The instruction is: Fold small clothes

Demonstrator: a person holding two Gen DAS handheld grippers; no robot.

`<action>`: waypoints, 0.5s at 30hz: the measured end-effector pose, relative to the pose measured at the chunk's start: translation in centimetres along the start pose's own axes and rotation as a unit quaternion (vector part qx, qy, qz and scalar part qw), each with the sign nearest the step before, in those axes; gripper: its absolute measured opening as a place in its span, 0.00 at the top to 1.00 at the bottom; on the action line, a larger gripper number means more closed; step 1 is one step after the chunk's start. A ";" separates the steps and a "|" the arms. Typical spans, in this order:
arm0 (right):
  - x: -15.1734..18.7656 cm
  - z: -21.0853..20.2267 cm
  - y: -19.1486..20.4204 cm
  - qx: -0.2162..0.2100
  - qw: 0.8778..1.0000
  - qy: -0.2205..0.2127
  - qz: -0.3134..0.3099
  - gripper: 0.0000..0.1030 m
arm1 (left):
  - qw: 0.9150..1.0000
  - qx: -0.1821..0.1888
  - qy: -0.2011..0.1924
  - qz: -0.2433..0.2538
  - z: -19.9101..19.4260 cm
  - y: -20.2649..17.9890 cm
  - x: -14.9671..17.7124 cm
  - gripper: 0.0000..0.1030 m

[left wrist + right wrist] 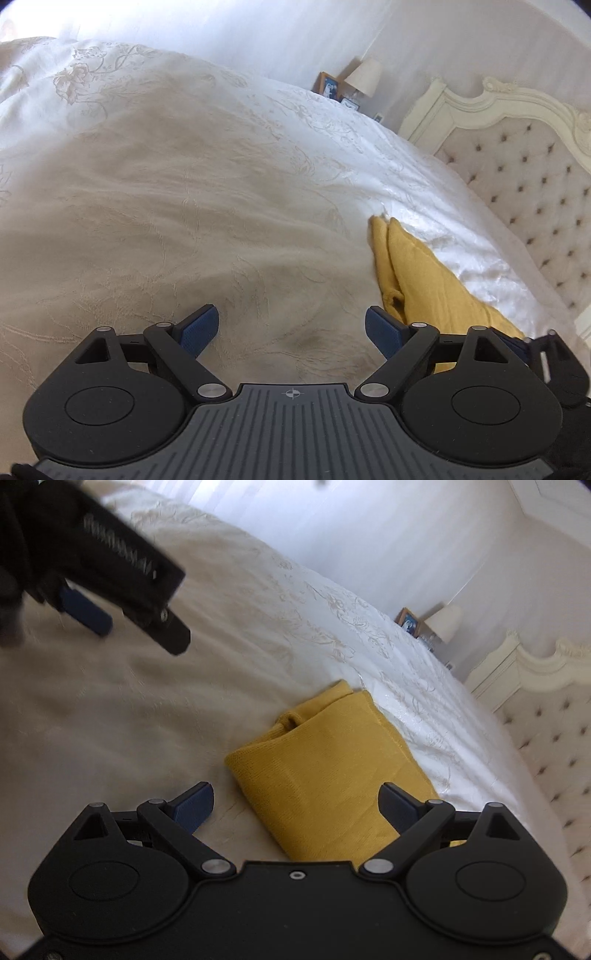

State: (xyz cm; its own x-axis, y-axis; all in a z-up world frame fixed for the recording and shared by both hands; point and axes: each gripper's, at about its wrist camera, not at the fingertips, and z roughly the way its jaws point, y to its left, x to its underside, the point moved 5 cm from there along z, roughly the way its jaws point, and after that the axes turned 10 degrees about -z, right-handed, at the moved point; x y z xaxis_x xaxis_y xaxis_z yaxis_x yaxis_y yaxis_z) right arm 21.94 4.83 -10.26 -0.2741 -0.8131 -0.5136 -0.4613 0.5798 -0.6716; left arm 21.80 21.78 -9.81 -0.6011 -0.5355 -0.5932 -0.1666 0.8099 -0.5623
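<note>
Grippers we hold both gape empty: our right gripper [297,808] hangs over the folded yellow garment [332,771] on the cream bedspread [129,709], our left gripper [291,332] over bare cover beside it.

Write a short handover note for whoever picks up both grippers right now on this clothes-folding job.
Left gripper: open, empty, over bare bedspread, to the left of the garment.
Right gripper: open, holding nothing, with the yellow garment lying just ahead between its fingers.
The garment lies folded into a compact bundle on the bed, nearer the tufted headboard side.
Done: this piece looks folded and released.
Left: check that the fold is tidy; no other clothes are in view, so look around for the next piece.
</note>
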 end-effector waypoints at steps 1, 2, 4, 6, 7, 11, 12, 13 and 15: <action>-0.3 0.8 0.2 0.013 1.000 0.004 -0.006 0.08 | 1.000 -0.001 -0.003 -0.005 0.0 0.2 -0.1 0.16; -0.6 1.6 0.1 0.022 1.000 0.007 -0.008 0.08 | 1.000 -0.001 -0.005 -0.009 -0.1 0.3 -0.2 0.16; -1.2 3.6 -0.3 0.036 0.999 0.017 -0.005 0.11 | 1.000 -0.001 -0.010 -0.016 -0.3 0.6 -0.5 0.16; -2.0 5.3 -0.8 0.041 0.999 0.025 0.000 0.15 | 1.000 0.000 -0.016 -0.023 -0.5 0.9 -0.9 0.16; -2.4 6.2 -1.1 0.046 0.999 0.029 0.000 0.15 | 0.999 0.000 -0.019 -0.026 -0.6 1.1 -1.1 0.16; -3.3 9.4 -2.3 0.058 0.997 0.051 0.016 0.16 | 0.999 0.000 -0.020 -0.035 -0.6 1.6 -1.4 0.16; -3.4 10.0 -2.6 0.057 0.996 0.058 0.023 0.21 | 0.999 0.000 -0.019 -0.036 -0.5 1.6 -1.4 0.16; -3.4 10.5 -2.9 0.050 0.996 0.061 0.032 0.33 | 0.999 -0.001 -0.018 -0.037 -0.4 1.7 -1.4 0.16; -3.2 11.2 -3.2 0.020 0.996 0.067 0.053 0.53 | 0.999 -0.002 -0.015 -0.037 -0.1 1.7 -1.3 0.16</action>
State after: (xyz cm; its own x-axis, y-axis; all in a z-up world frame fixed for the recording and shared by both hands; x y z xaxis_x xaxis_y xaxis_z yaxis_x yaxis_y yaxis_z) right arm 33.76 6.16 -12.45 -0.4307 -0.7460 -0.5080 -0.3916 0.6616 -0.6395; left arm 22.16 23.88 -9.95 -0.5640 -0.6002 -0.5672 -0.2119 0.7691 -0.6031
